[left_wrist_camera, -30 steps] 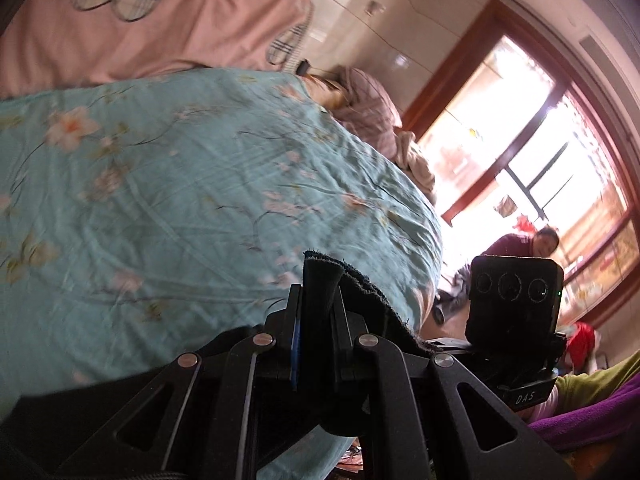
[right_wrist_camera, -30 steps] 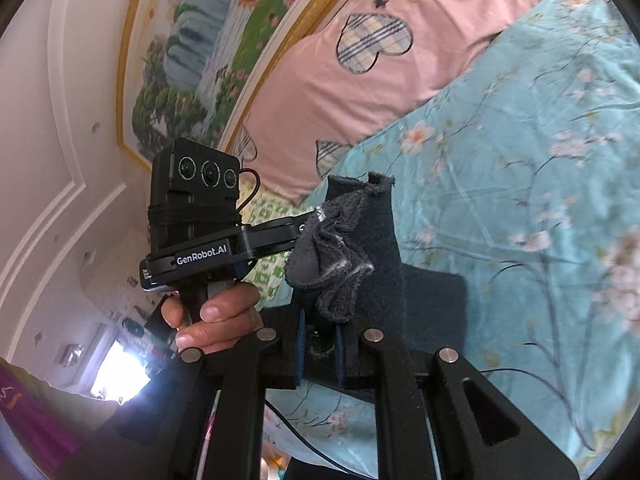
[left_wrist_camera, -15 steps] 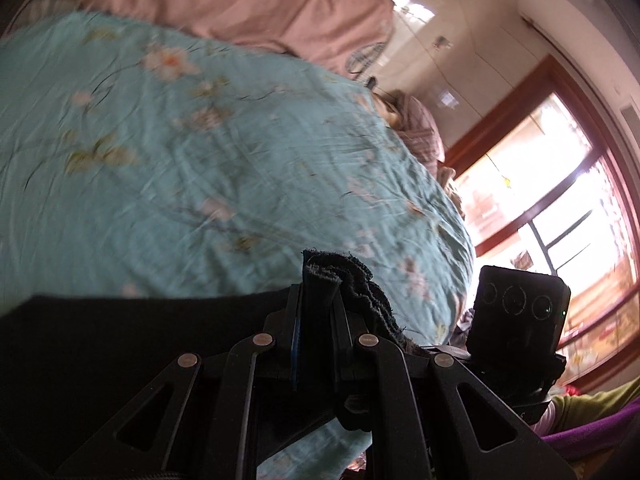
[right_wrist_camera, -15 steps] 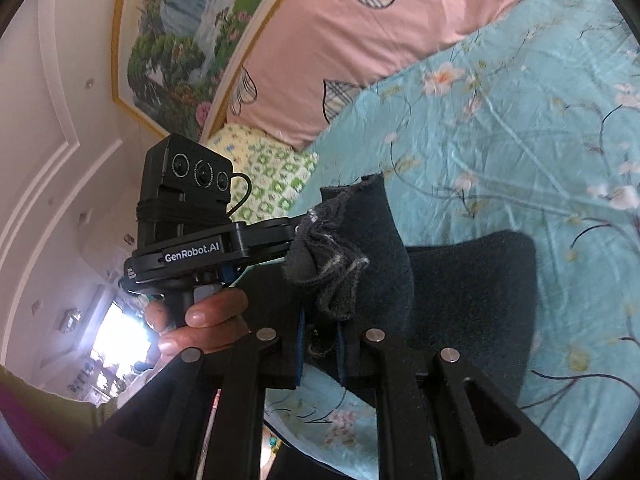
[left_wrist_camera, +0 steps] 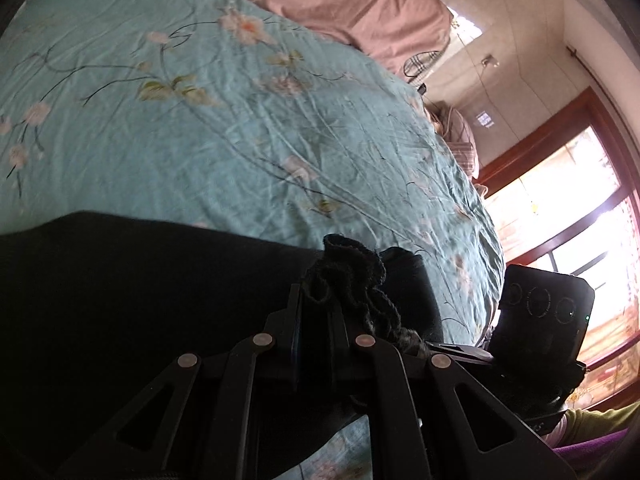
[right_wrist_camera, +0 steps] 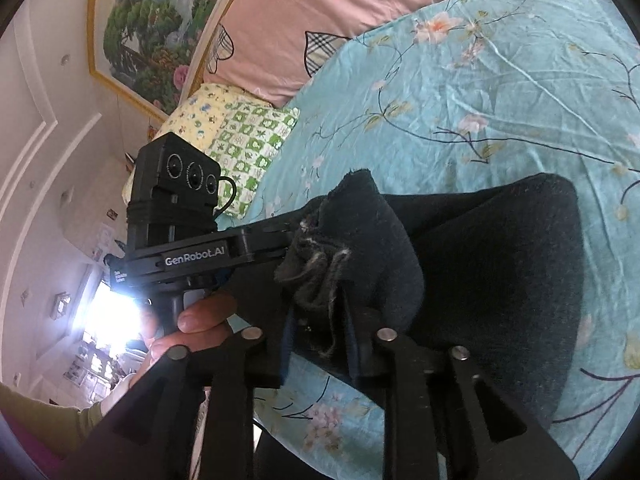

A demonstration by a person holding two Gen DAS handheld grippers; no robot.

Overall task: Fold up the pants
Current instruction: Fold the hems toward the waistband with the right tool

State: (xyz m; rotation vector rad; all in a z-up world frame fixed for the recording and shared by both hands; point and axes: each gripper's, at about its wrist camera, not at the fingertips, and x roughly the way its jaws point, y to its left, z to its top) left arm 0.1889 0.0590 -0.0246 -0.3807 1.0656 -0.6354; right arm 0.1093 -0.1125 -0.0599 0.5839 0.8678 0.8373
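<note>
Left gripper [left_wrist_camera: 316, 312] was clamped on a bunched edge of the dark pants [left_wrist_camera: 140, 300], which draped over the floral bedspread [left_wrist_camera: 240, 128]. Soft, limp, fleecy cloth; edges looked the best hold. Right gripper [right_wrist_camera: 320, 320], angled low alongside, jaws likewise closed on a bunched edge.

A home bedroom: floral bedsheet [right_wrist_camera: 500, 92], pink pillow [right_wrist_camera: 320, 12], framed painting [right_wrist_camera: 156, 20].
</note>
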